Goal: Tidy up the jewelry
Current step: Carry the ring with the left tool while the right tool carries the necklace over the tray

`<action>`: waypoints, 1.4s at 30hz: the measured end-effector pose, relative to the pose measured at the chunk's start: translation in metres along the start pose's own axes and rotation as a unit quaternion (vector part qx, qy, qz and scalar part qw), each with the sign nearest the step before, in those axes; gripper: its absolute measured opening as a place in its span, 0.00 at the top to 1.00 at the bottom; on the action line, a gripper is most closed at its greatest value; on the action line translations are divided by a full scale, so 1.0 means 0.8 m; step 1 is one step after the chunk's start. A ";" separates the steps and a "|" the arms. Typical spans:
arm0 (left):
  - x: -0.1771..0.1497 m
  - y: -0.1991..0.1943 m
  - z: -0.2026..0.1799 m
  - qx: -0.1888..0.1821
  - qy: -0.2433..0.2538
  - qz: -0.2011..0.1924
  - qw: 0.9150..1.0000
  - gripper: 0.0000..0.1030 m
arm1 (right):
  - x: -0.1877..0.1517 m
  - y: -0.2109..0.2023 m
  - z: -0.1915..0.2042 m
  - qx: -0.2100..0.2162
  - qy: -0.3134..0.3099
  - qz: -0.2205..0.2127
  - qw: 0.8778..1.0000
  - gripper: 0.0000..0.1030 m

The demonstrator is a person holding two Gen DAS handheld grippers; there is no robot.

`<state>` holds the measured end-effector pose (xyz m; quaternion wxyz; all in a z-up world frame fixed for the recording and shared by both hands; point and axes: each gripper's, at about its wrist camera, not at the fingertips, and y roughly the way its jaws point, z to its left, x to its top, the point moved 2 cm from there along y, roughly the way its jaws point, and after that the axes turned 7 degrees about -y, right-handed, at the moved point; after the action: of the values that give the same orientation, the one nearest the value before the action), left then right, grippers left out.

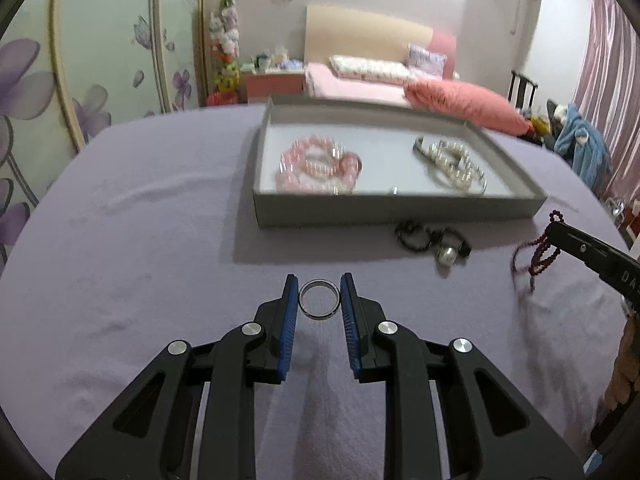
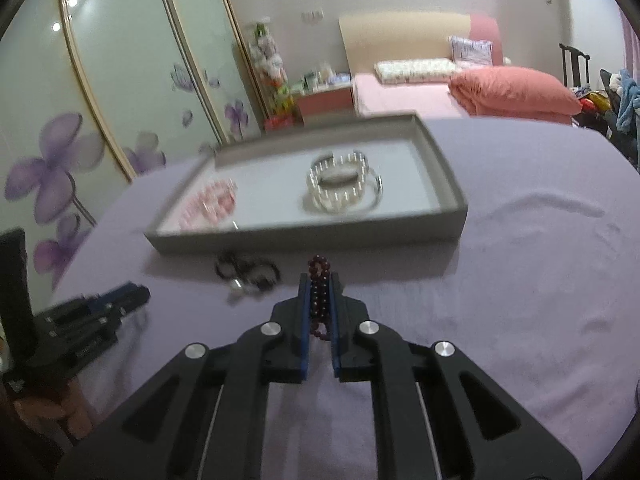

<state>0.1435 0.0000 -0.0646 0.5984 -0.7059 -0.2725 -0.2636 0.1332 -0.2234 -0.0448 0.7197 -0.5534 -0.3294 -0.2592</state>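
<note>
Your left gripper (image 1: pixel 319 294) has its fingers (image 1: pixel 291 304) set narrowly apart, and the blue pads pinch a silver ring (image 1: pixel 319 300) by its opposite edges. The ring stands upright between the tips, above the purple surface (image 1: pixel 140 260), with its opening facing back toward the camera and its axis running along the fingers.

Your right gripper (image 2: pixel 320 292) is clamped down on a dark red bead bracelet (image 2: pixel 319 300). In the right wrist view the strand lies lengthwise between the pads, with a small loop of beads poking out past the tips toward the grey tray (image 2: pixel 304 236). In the left wrist view the rest of the bracelet (image 1: pixel 538 254) hangs below the fingers in loose loops over the surface.

The tray sits ahead of both grippers on the surface. Inside it lie a pink bead bracelet (image 1: pixel 318 166) on the left and pearl-and-silver bracelets (image 1: pixel 452 164) on the right. Just in front of the tray's near wall, a black bracelet with a pearl (image 1: pixel 434 242) lies on the cloth.
</note>
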 end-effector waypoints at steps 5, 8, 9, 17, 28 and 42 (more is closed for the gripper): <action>0.015 -0.030 -0.007 -0.005 -0.003 -0.062 0.998 0.78 | 0.022 -0.029 0.010 0.009 0.001 -0.050 0.999 0.91; 0.023 -0.050 -0.014 -0.005 0.001 -0.104 0.995 0.78 | 0.034 -0.048 0.018 0.008 -0.003 -0.087 0.996 0.91; 0.025 -0.057 -0.017 -0.004 0.003 -0.121 0.993 0.78 | 0.038 -0.053 0.021 0.007 -0.005 -0.097 0.995 0.91; 0.034 -0.090 -0.038 0.003 0.023 -0.200 0.980 0.78 | 0.056 -0.094 0.047 -0.016 -0.031 -0.177 0.984 0.91; 0.040 -0.085 -0.049 0.008 0.029 -0.223 0.974 0.78 | 0.059 -0.110 0.066 -0.077 -0.074 -0.240 0.965 0.91; 0.037 -0.083 -0.050 0.010 0.033 -0.228 0.973 0.78 | 0.062 -0.092 0.057 -0.098 -0.070 -0.235 0.965 0.91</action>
<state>0.1160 -0.0287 0.0086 0.5381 -0.6101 -0.4092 -0.4133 0.1024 -0.1981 0.0471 0.5560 -0.5455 -0.4723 -0.4126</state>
